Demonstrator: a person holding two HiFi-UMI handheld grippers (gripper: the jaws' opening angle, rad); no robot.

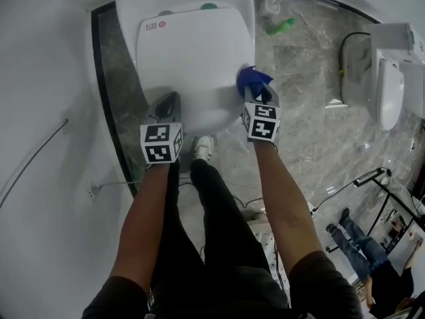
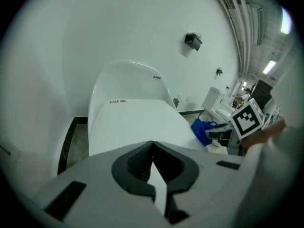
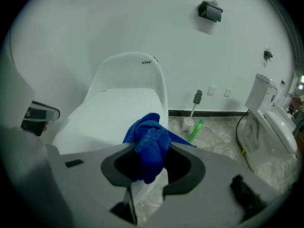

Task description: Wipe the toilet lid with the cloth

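A white toilet with its lid (image 1: 192,58) down stands below me against the wall. A bunched blue cloth (image 1: 253,81) sits at the lid's right edge, and my right gripper (image 1: 255,93) is shut on it. From the right gripper view the cloth (image 3: 149,144) hangs between the jaws, over the lid's (image 3: 114,115) right front rim. My left gripper (image 1: 167,105) is shut and empty, above the lid's front left corner. In the left gripper view its jaws (image 2: 152,148) meet over the lid (image 2: 135,122), with the cloth (image 2: 203,129) off to the right.
A toilet brush holder (image 1: 271,6) and a green bottle (image 1: 280,26) stand on the marble floor right of the toilet. A second toilet (image 1: 388,72) stands at the far right. A cable (image 1: 345,52) lies beside it. My shoe (image 1: 204,147) is at the bowl's front.
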